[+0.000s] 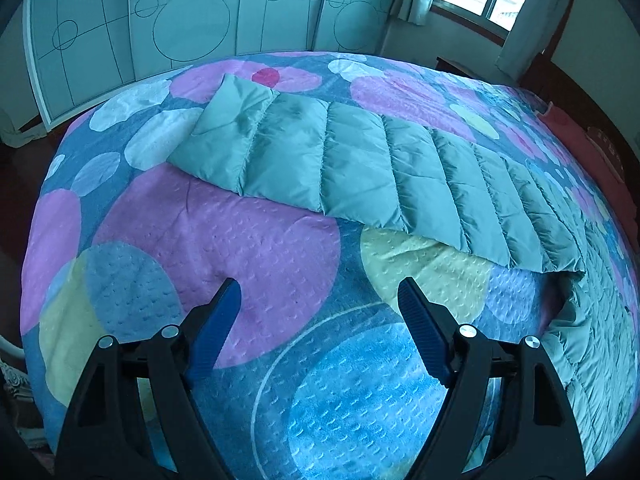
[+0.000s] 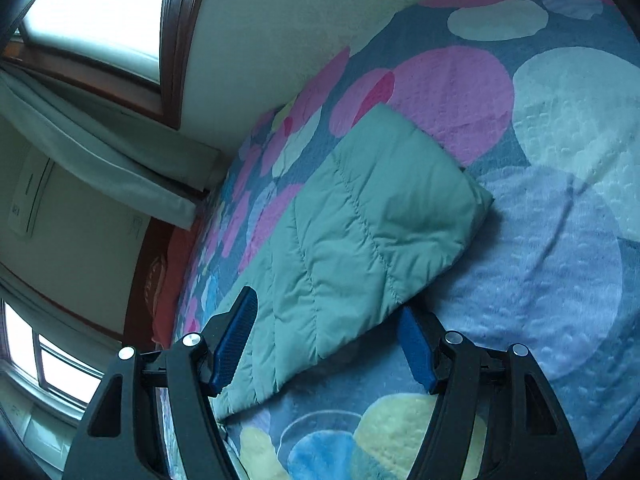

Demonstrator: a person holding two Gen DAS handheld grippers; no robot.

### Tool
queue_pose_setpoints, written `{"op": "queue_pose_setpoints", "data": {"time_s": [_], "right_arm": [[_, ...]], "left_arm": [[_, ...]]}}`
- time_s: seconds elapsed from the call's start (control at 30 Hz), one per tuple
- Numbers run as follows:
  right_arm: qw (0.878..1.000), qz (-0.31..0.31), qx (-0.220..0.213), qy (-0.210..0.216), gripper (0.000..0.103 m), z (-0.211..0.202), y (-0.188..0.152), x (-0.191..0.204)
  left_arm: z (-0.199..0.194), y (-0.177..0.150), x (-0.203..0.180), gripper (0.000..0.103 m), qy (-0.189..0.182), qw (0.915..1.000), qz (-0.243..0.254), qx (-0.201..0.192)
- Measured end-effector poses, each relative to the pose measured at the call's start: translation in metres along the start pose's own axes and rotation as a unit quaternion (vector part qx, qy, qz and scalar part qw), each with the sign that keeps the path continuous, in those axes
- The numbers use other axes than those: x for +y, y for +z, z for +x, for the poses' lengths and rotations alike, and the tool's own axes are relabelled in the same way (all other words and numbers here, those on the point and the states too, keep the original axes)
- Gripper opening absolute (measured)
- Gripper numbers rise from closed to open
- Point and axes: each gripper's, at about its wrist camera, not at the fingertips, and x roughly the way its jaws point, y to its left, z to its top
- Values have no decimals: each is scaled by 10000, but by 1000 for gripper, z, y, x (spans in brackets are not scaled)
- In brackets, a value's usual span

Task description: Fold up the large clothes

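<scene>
In the left wrist view, your left gripper (image 1: 319,294) stands with its jaws wide apart over the patterned bedspread (image 1: 248,240), holding nothing and touching nothing. One pale green quilted coat (image 1: 360,168) lies stretched across the bed beyond the fingertips; its right end runs off past the frame edge. In the right wrist view, your right gripper (image 2: 328,316) is likewise spread, both blue pads (image 2: 236,336) clear of fabric, with the coat's (image 2: 360,240) edge lying just ahead between them; contact is not evident. The coat's lower end is hidden behind the left finger. Two windows (image 2: 100,20) show, both cropped.
</scene>
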Motion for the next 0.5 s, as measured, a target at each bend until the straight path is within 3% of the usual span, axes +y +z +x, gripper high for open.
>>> {"op": "queue_pose_setpoints", "data": {"time_s": [0.1, 0.33, 0.5], "right_arm": [[9998, 121, -165, 17, 62, -3, 12, -8], [9996, 69, -167, -221, 17, 5, 41, -21], [9964, -821, -197, -115, 12, 5, 46, 26]], "left_arm": [[1, 0, 2, 81, 17, 9999, 8, -133], [8, 3, 2, 89, 14, 9997, 123, -200], [12, 2, -1, 92, 50, 9996, 209, -194]]}}
